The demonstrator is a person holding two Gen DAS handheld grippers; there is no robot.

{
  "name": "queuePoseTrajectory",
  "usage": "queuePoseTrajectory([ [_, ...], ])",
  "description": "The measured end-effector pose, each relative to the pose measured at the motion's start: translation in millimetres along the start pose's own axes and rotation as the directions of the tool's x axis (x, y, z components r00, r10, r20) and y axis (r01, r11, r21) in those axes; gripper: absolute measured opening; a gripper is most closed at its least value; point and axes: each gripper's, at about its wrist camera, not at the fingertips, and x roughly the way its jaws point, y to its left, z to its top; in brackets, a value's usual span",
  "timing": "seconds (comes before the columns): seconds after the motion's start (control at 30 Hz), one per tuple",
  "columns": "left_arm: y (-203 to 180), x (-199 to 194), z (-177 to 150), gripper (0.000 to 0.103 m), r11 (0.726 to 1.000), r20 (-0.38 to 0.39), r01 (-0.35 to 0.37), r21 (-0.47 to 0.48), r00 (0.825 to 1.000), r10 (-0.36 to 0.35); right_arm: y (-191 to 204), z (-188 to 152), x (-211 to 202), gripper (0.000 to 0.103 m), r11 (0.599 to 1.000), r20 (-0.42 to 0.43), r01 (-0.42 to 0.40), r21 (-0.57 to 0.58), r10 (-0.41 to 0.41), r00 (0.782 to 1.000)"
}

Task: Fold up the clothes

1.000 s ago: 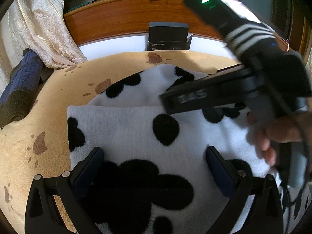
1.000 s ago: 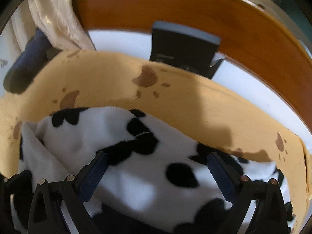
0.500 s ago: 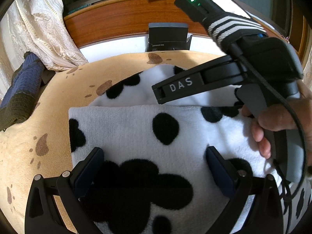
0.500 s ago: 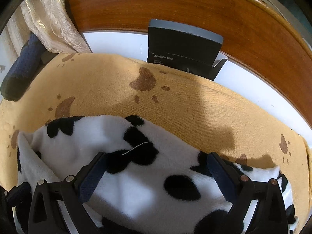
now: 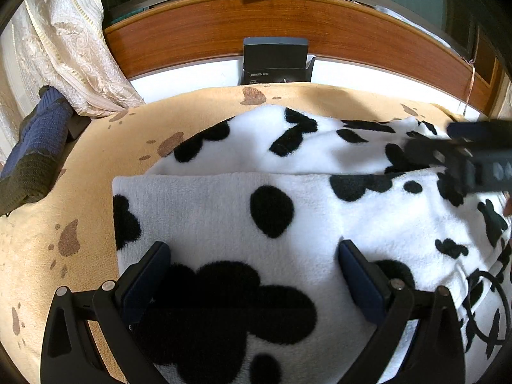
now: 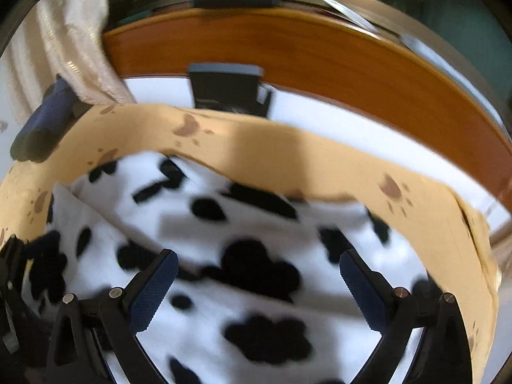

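Fleecy white garment (image 5: 288, 198) with black cow blotches, folded to a straight edge, spread on a tan blanket (image 5: 80, 198) printed with brown paw marks. Left gripper (image 5: 252, 275) poised over the garment's near part, dark-blue ribbed pads spread wide, nothing between them. Right gripper (image 6: 256, 281) likewise spread wide above the garment, clamping nothing; motion-blurred in that view. Beyond the garment, a dark box (image 5: 275, 62) leaning against a glossy wooden board (image 5: 352, 35). Left of the garment, a knitted navy bundle (image 5: 38, 140) under a cream lace curtain (image 5: 64, 48). At the garment's right edge, the other tool's black body, blurred, covering part of the fleece.
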Motion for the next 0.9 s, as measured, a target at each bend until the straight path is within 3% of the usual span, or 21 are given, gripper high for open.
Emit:
queuePoseTrajectory([
  [0.2,-0.2,-0.2,0.6,0.103,1.0,0.0,0.001,0.0,1.0,-0.001,-25.5,-31.3,25.8,0.102,0.996,-0.093,-0.039,0.083,0.047,0.995],
  [0.37,-0.7,0.6,1.2,0.103,1.0,0.0,0.001,-0.001,1.0,-0.001,-26.9,-42.1,26.1,0.102,0.995,-0.008,-0.055,0.083,0.056,0.998],
  [0.53,-0.9,0.8,0.8,0.103,1.0,-0.001,0.004,-0.004,1.0,-0.004,-28.2,-42.5,25.2,0.102,0.995,0.0,-0.062,0.084,0.062,0.998],
  [0.63,-0.3,0.8,0.7,0.103,1.0,-0.001,0.007,-0.007,1.0,-0.007,-33.8,-39.3,9.6,0.102,0.99,-0.012,-0.06,0.131,0.062,0.998],
  [0.7,-0.4,0.5,0.8,0.103,1.0,-0.001,0.005,-0.005,1.0,-0.005,-35.4,-41.5,-15.7,0.102,0.987,0.046,-0.068,0.148,0.062,0.997],
  [0.83,-0.4,0.1,0.7,0.103,1.0,0.0,0.004,-0.004,1.0,-0.004,-27.6,-53.3,-51.0,0.102,0.998,0.096,0.008,0.069,-0.014,0.995],
  [0.9,-0.5,-0.2,0.9,0.103,1.0,0.001,0.002,-0.002,1.0,-0.002,-26.3,-63.0,-52.4,0.102,0.998,0.078,0.027,0.051,-0.031,0.996],
])
